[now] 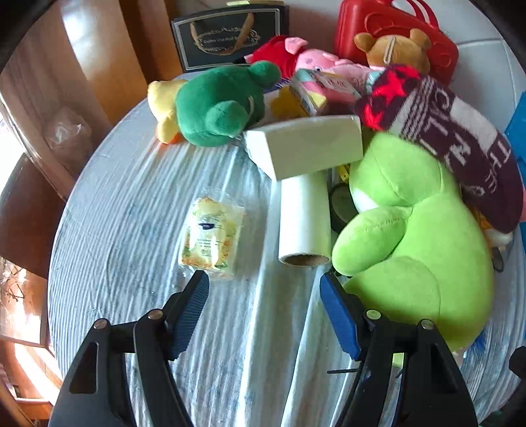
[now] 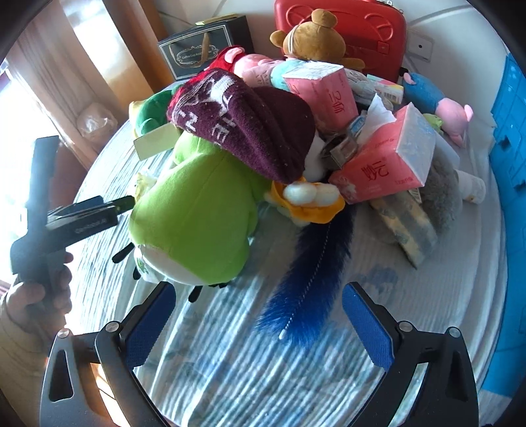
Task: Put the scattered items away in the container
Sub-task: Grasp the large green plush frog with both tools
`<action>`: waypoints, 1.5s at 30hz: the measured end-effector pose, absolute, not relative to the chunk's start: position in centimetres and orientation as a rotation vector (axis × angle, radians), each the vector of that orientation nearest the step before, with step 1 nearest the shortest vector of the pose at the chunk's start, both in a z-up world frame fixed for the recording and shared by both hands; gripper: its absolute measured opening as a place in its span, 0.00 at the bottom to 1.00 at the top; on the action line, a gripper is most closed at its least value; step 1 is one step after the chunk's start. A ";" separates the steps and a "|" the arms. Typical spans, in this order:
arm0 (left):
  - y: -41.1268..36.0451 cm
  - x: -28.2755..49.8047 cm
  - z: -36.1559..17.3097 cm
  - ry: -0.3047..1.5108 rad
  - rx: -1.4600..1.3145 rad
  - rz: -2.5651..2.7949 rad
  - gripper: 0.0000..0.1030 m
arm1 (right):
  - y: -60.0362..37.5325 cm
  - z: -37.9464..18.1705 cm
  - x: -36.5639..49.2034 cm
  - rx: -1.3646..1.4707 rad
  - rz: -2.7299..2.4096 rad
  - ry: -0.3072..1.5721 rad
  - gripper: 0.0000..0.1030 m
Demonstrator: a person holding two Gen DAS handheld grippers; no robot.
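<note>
Left wrist view: left gripper (image 1: pixel 264 289) spread wide, empty, near yellow packet (image 1: pixel 212 238); paper roll (image 1: pixel 304 218) could be nudged rolling. Right gripper (image 2: pixel 258 307) wide, empty.

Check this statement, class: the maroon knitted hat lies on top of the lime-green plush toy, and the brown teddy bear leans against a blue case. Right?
Not quite. The case behind the brown teddy bear is red, as the right wrist view shows. The maroon knitted hat does lie on the lime-green plush toy.

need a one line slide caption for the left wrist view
Open left hand-held gripper above a striped cloth, facing a wrapped yellow packet, a white roll and a lime green plush.
</note>
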State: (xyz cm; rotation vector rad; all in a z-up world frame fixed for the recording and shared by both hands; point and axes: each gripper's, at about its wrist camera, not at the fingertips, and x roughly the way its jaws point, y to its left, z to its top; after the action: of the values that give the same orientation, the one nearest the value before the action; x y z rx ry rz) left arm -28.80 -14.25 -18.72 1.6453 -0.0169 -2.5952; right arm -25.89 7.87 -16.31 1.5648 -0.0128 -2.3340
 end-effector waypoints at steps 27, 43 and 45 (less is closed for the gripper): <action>-1.9 -28.5 -13.1 -0.305 1.655 -3.159 0.66 | 12.4 -16.5 -24.7 1.596 -2.498 -0.324 0.80; -6.9 -33.4 -16.3 -0.689 1.803 -3.280 0.73 | 9.9 -14.8 -26.2 1.593 -2.880 -0.588 0.96; -6.3 -34.6 -17.3 -0.665 1.862 -3.249 0.73 | 9.2 -14.6 -26.1 1.591 -2.873 -0.605 0.96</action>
State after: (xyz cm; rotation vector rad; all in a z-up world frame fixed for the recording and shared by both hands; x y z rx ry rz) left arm -34.55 -6.28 -17.29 1.8621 -0.6655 -3.2492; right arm -26.06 9.16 -14.59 1.5912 -0.6046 -2.8733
